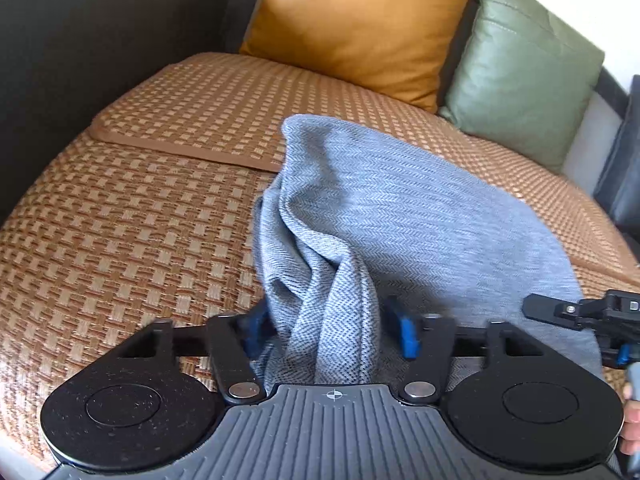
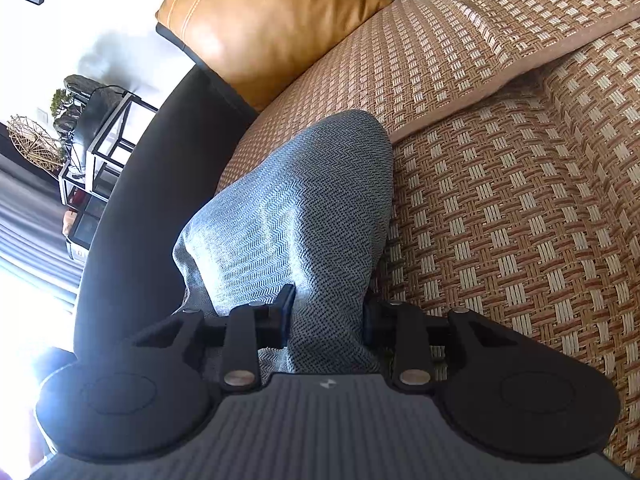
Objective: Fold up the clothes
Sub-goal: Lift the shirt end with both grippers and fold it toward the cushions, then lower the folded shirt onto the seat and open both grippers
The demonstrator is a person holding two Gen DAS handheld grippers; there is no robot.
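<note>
A grey herringbone-knit garment lies bunched on the woven sofa mat. My left gripper stands wide open, with a raised fold of the garment between its blue pads; the fold fills most of the gap and is not pinched. In the right wrist view the garment rises like a tent into my right gripper, which is shut on a thick gather of it. That gripper's black fingers show at the right edge of the left view, over the garment's near right part.
An orange cushion and a green cushion lean on the sofa back. The dark armrest bounds the left side and another armrest the right. A seam joins two mats. A hand shows at right.
</note>
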